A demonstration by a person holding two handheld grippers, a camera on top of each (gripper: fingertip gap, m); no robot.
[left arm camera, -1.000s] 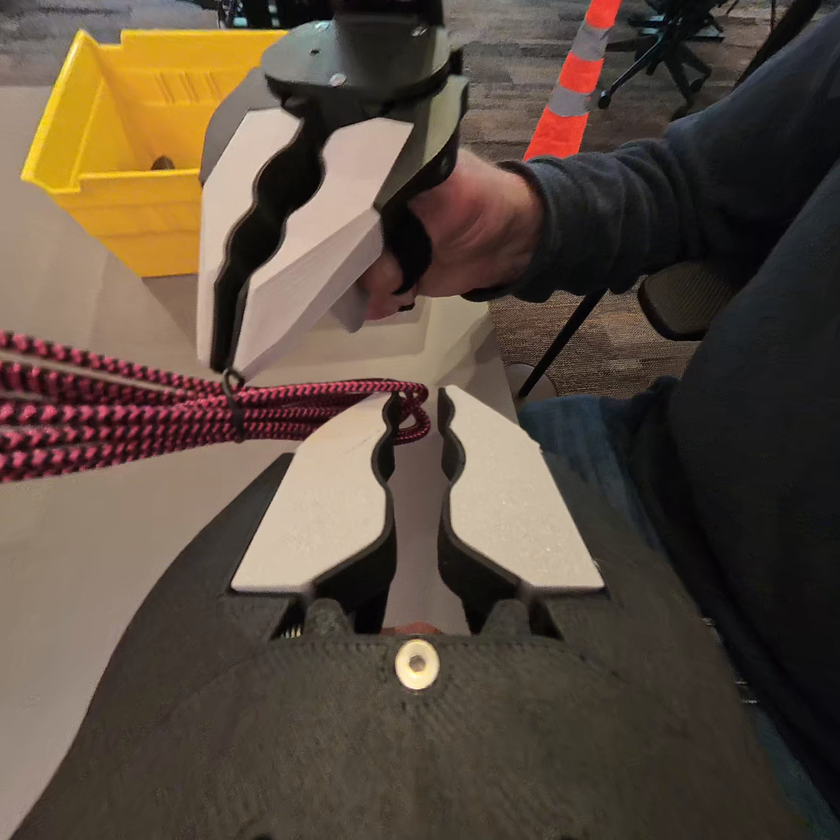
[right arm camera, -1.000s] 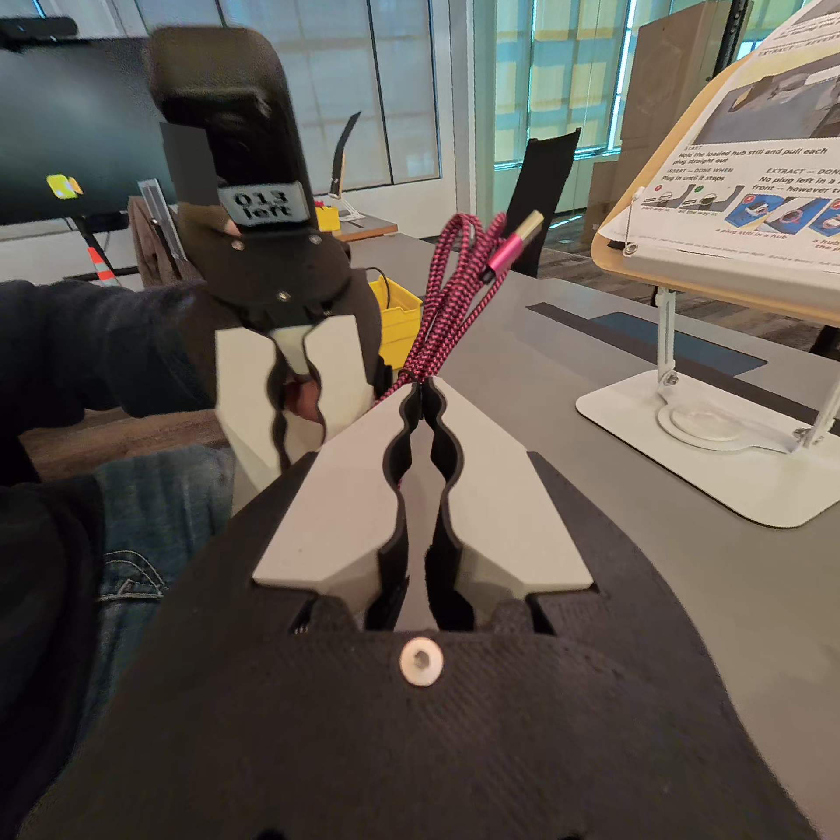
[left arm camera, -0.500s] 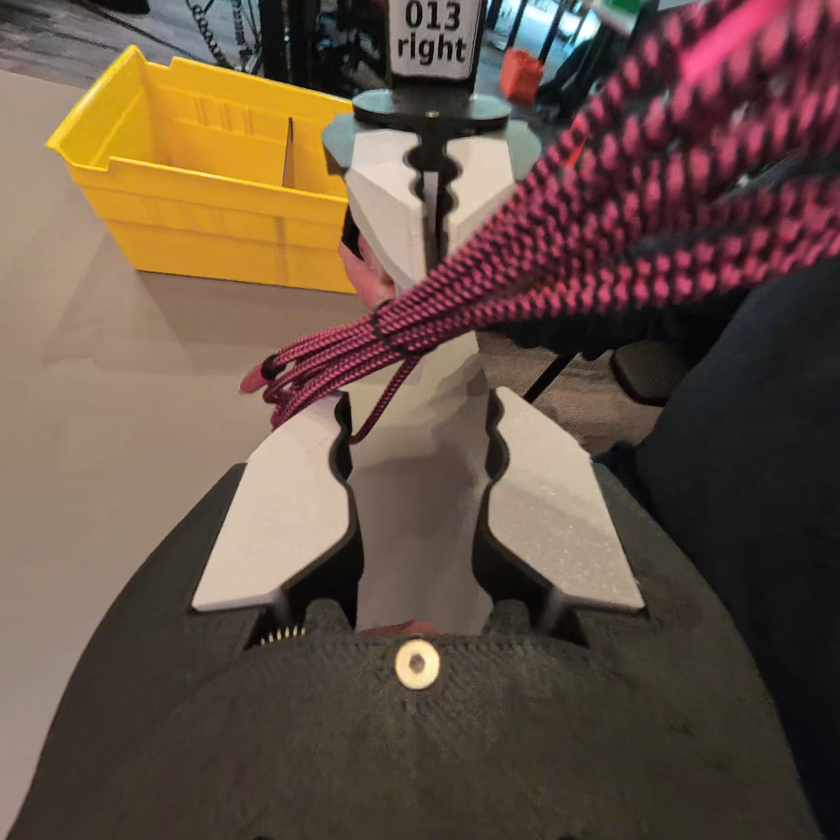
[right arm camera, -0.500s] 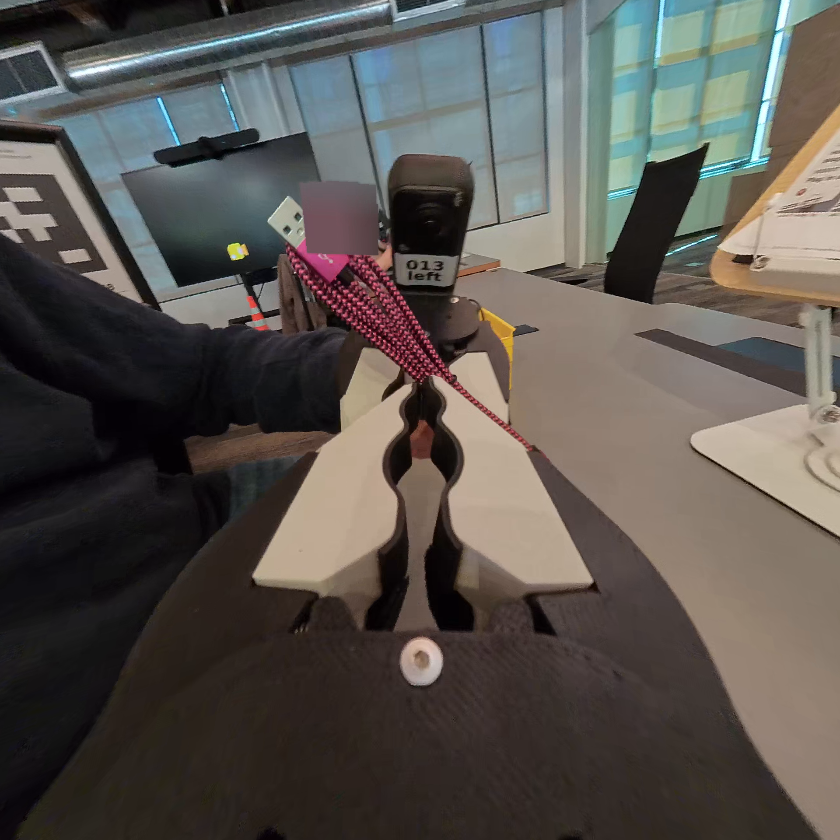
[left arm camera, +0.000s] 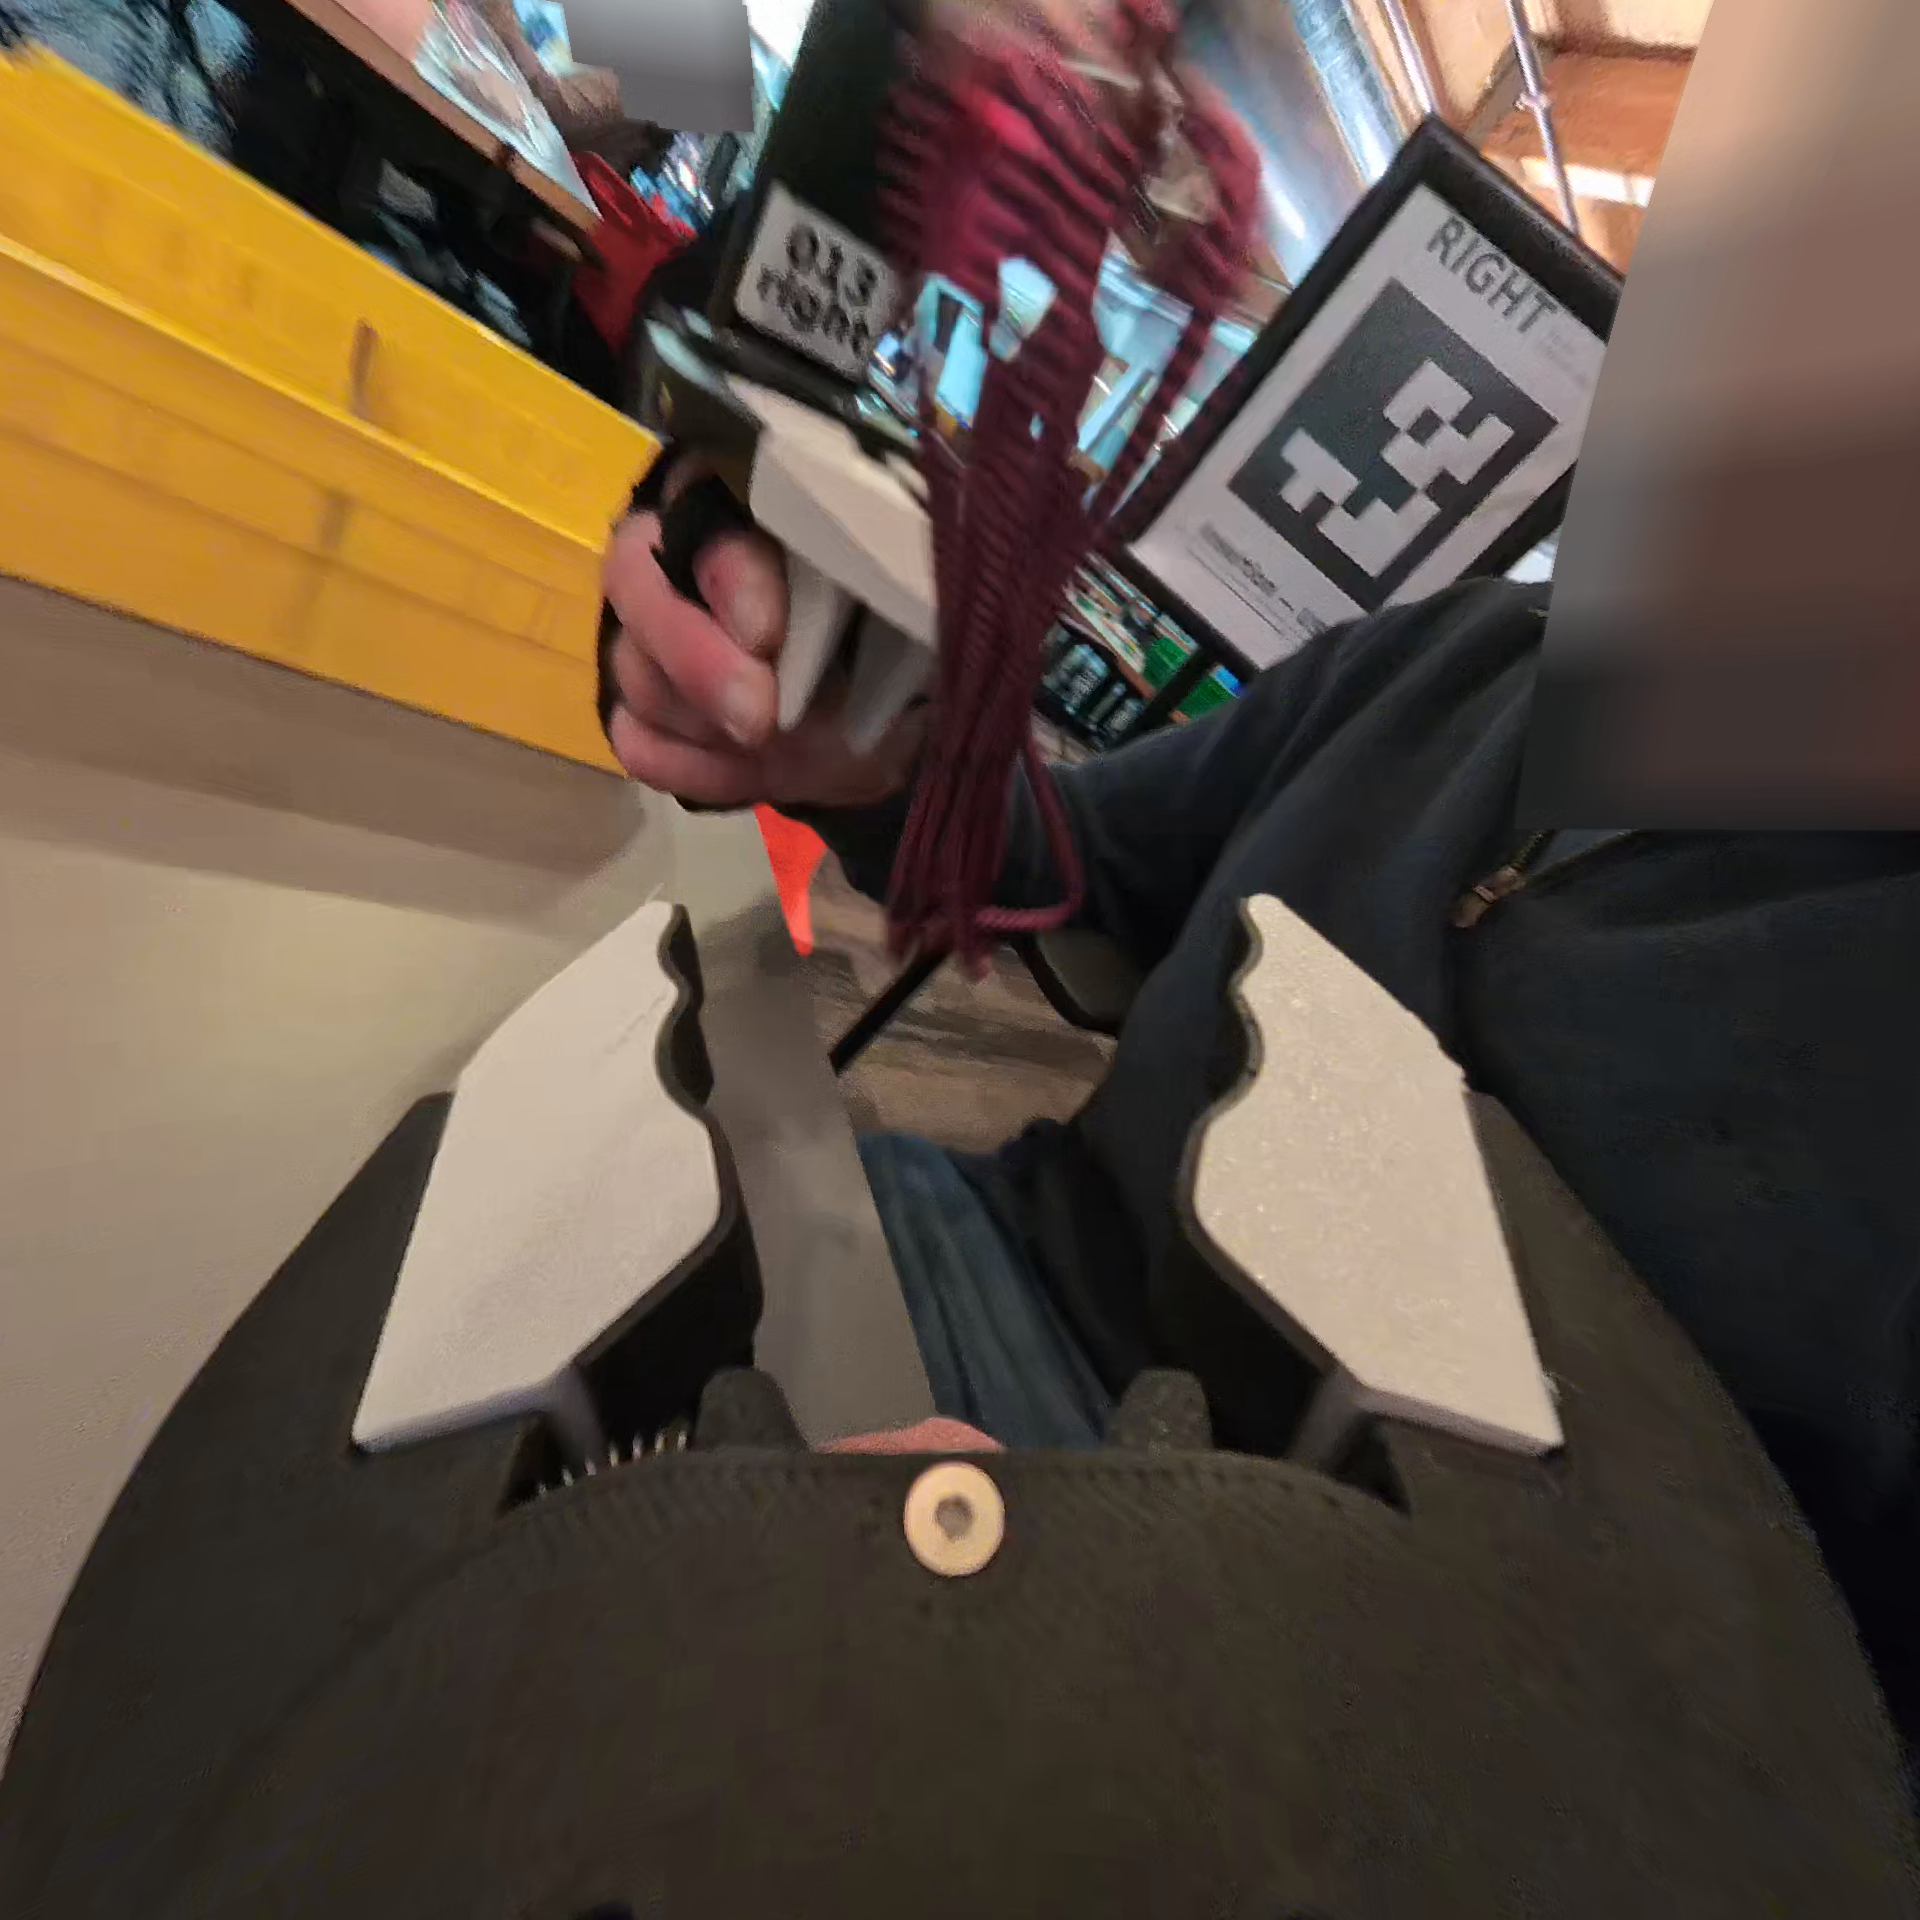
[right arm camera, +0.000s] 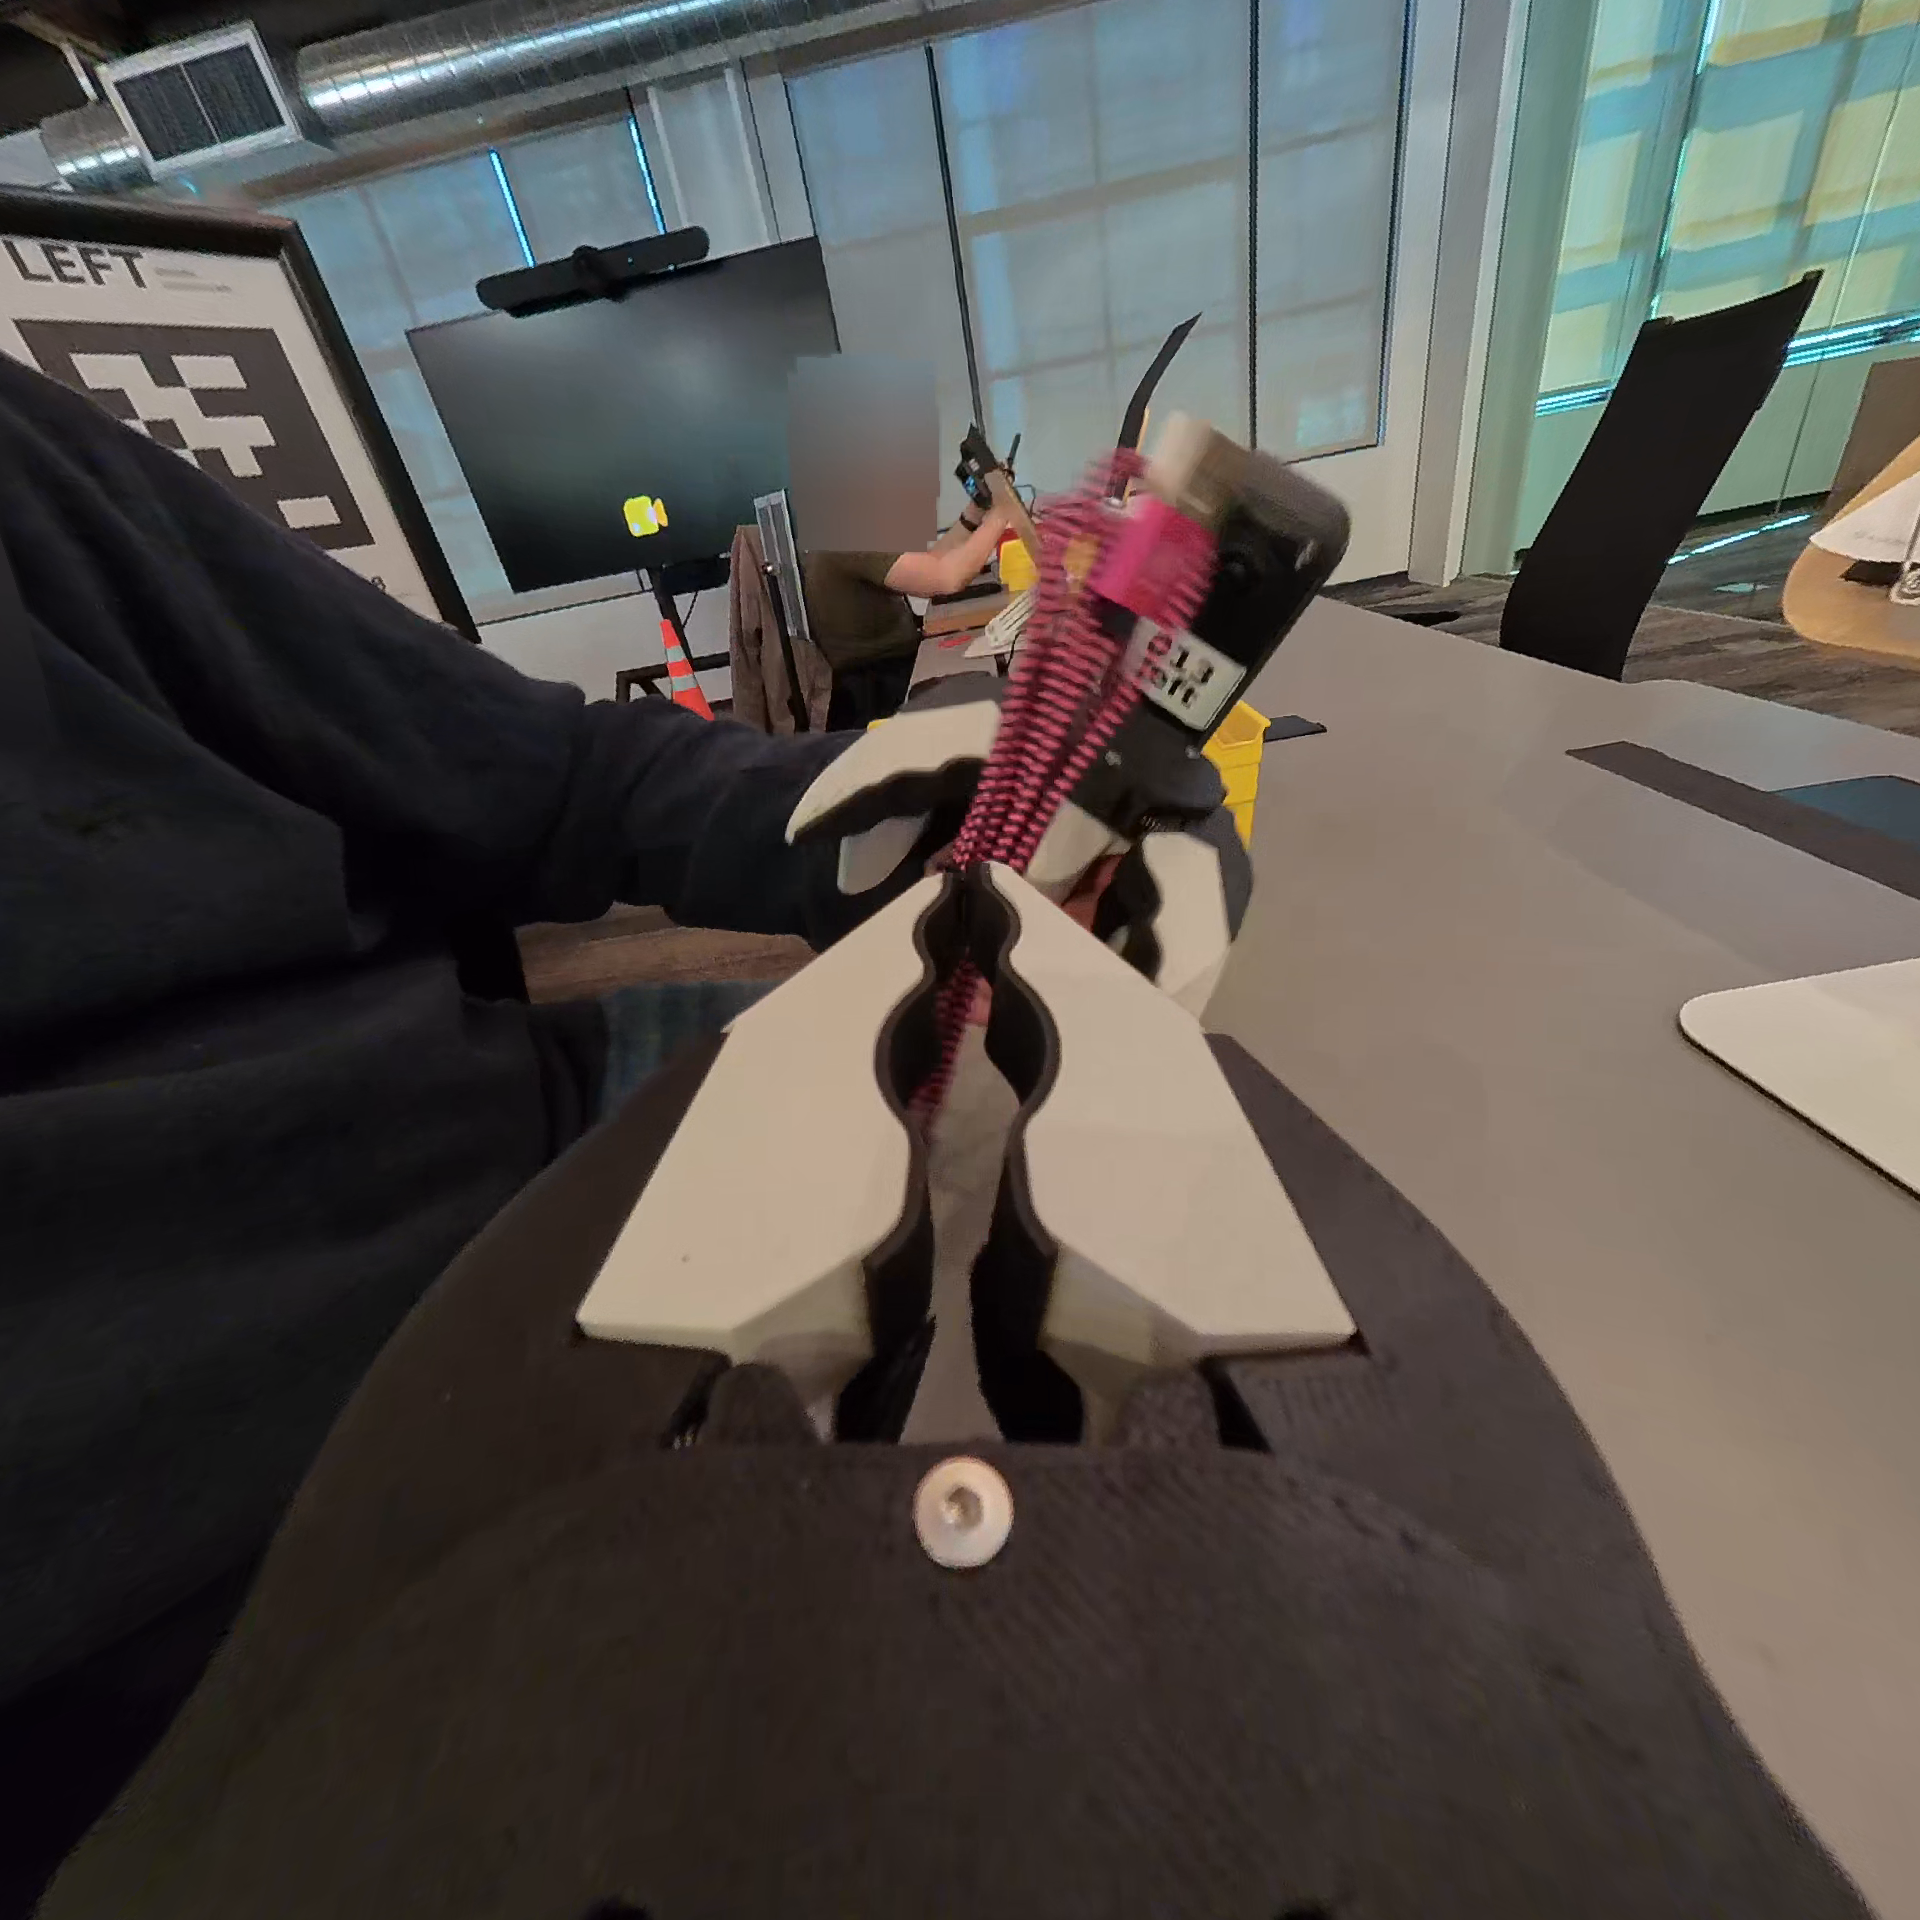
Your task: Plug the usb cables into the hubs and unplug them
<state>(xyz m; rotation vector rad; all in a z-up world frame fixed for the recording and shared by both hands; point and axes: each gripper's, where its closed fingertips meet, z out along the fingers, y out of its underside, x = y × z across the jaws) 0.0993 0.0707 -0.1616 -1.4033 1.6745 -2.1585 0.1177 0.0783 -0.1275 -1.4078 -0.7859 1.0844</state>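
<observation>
A: Right gripper (right arm camera: 968,883) first. Its jaws are clamped together on the cable bundle (right arm camera: 1049,717), the pink-and-black braid pinched right at the tips.

B: And the cables fan up and away from that pinch, blurred, with a pink plug (right arm camera: 1148,556) and its metal end at the top.

A: Just behind them sits the left gripper (right arm camera: 1013,831), across from the right one, white fingers (right arm camera: 883,769) spread either side of the braid. Its black top carries a white label.

B: From its own camera the left gripper (left arm camera: 961,935) shows jaws wide apart, nothing between them. Through the gap I see the desk (left arm camera: 208,1039) edge, jeans and floor.

A: The cables (left arm camera: 987,623) hang ahead of those jaws, looped ends dangling just above the gap and not touching either finger as far as I can tell.

B: The right gripper (left arm camera: 873,665) is farther off in that view, a hand (left arm camera: 696,665) wrapped round its grip, the bundle running down across its white fingers.

A: Yellow bin (left arm camera: 260,447) on the far left of the desk, close behind that hand. A framed black-and-white marker (left arm camera: 1382,447) stands to the right, an orange cone (left arm camera: 795,883) shows low on the floor.

B: No hub visible in either view. In the right view, a dark sleeve (right arm camera: 468,790) reaches in from the left, the grey desk (right arm camera: 1558,935) runs off right with a white base plate (right arm camera: 1829,1060) at its edge.

A: A dark screen (right arm camera: 623,416) stands far back, a person sits at another desk beside it.
</observation>
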